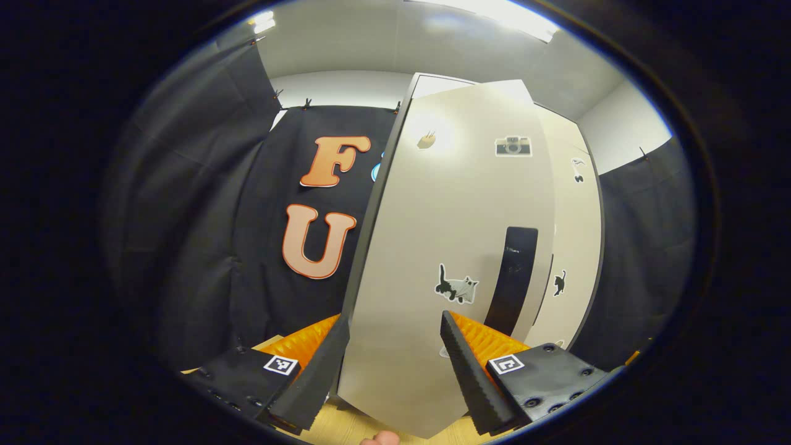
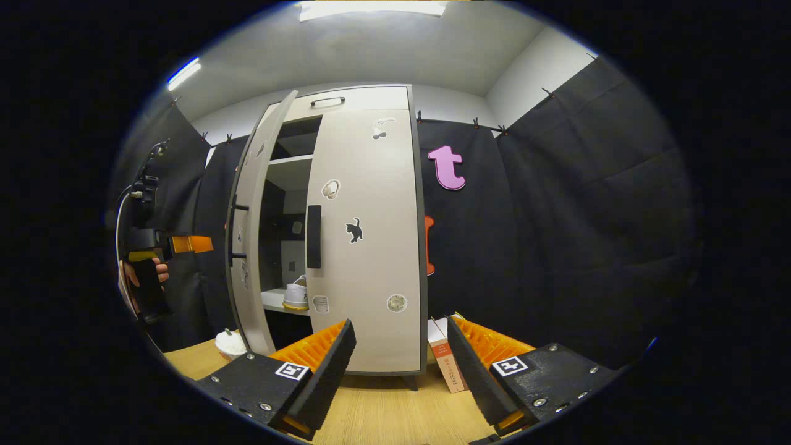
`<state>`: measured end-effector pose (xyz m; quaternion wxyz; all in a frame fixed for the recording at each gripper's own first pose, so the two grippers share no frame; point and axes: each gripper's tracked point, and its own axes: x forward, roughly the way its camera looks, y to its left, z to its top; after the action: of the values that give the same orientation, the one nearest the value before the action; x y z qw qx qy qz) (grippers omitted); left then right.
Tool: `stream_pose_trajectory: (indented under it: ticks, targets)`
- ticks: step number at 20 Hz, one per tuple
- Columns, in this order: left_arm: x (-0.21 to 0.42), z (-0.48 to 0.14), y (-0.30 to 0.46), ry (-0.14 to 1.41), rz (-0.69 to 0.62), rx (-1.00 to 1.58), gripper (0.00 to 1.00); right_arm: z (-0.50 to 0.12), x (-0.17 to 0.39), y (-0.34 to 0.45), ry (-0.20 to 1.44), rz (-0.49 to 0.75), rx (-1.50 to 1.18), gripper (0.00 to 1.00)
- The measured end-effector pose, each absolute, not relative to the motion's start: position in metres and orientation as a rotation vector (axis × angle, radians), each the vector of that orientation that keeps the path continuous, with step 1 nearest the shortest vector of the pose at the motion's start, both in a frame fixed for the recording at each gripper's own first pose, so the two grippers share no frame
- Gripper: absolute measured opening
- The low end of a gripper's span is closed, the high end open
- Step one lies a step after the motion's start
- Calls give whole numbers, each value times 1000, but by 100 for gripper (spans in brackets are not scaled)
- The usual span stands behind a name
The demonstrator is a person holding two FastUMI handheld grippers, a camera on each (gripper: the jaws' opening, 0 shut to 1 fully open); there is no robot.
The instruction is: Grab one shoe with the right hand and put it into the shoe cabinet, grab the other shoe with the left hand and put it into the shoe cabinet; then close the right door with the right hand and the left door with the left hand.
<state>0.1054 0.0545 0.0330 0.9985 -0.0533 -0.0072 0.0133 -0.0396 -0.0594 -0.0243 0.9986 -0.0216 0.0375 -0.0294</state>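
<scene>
The left door (image 1: 445, 247) stands ajar off the shoe cabinet (image 2: 364, 99), a stiff, smooth, light panel best pushed flat beside its dark handle (image 1: 513, 278). The left gripper (image 1: 395, 364) hangs spread just before it; the right gripper (image 2: 401, 364), also spread, faces the shut right door (image 2: 371, 247), with a shoe (image 2: 296, 295) shelved inside.

Your left gripper view sits close against the half-open pale left door (image 1: 457, 247) of the tall beige shoe cabinet (image 2: 346, 235), facing its outer face. Your right gripper view stands farther back, facing the cabinet front. Both share that door.
</scene>
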Motion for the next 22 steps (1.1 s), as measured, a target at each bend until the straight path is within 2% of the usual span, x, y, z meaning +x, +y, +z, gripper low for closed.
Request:
stream_pose_trajectory:
  ticks: [1, 5, 10, 13, 14, 18, 19, 22]
  targets:
    - [107, 35, 48, -19, 11, -99, 94, -24, -42, -62, 76, -66, -46, 92]
    - [118, 37, 15, -20, -55, -92, 99, -20, -40, -64, 74, -76, -44, 92]
    - [143, 35, -13, -15, -109, -35, 96, -18, -39, -66, 73, -81, -50, 92]
    - [159, 27, -24, -5, -119, -13, 96, -19, -38, -69, 76, -91, -48, 92]
    - [164, 28, -28, -10, -119, -13, 99, -20, -36, -71, 78, -93, -45, 92]
    - [186, 22, -38, 13, -121, -4, 94, -23, -32, -75, 85, -102, -38, 92]
    - [192, 21, -40, 21, -117, -9, 96, -23, -30, -75, 83, -102, -37, 92]
    - [201, 20, -43, 36, -103, -14, 94, -26, -26, -80, 85, -113, -37, 92]
